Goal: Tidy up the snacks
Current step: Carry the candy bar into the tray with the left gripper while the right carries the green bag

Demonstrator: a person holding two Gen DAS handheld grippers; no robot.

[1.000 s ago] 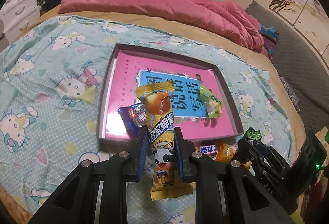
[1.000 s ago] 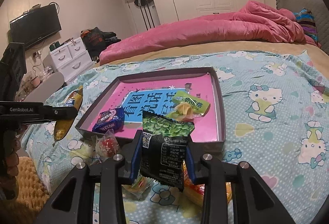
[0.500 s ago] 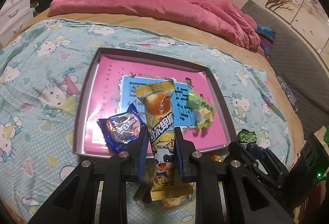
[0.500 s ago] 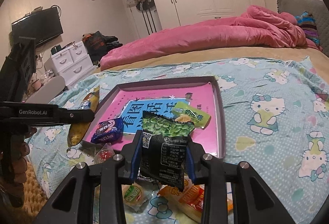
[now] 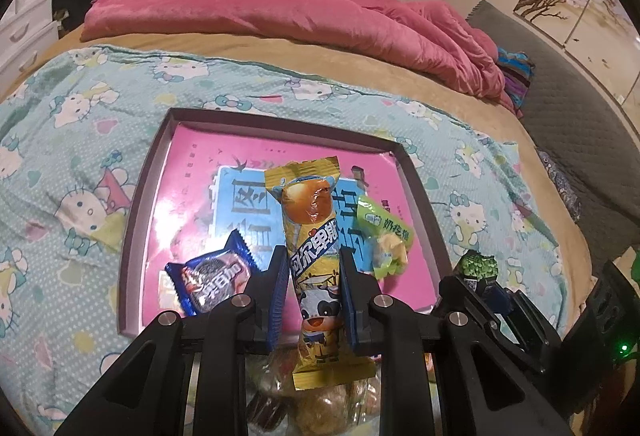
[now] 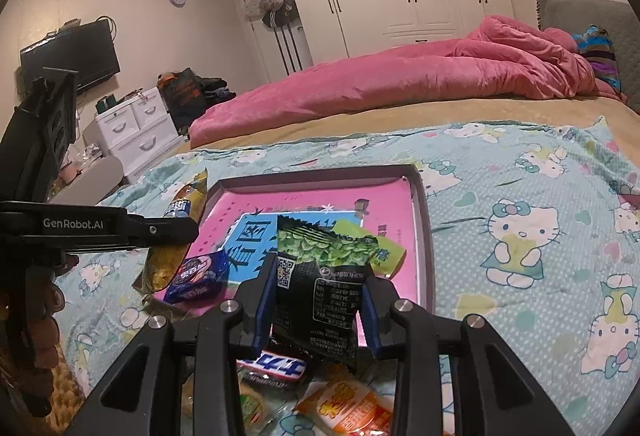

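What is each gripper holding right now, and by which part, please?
Left gripper: yellow snack stick, by its lower middle. Right gripper: black-and-green packet, by its side edges.

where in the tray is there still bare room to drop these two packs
The far half of the shallow pink-floored tray is bare, up to its back rim. The near half is crowded: blue cookie packet near-left, light green candy packet near-right. Loose snacks crowd the blanket before the near rim.

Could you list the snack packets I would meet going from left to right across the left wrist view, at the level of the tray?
Blue cookie packet → yellow cake bar, pinched in the left claw → light green candy packet → green-topped black packet, held by the right claw.
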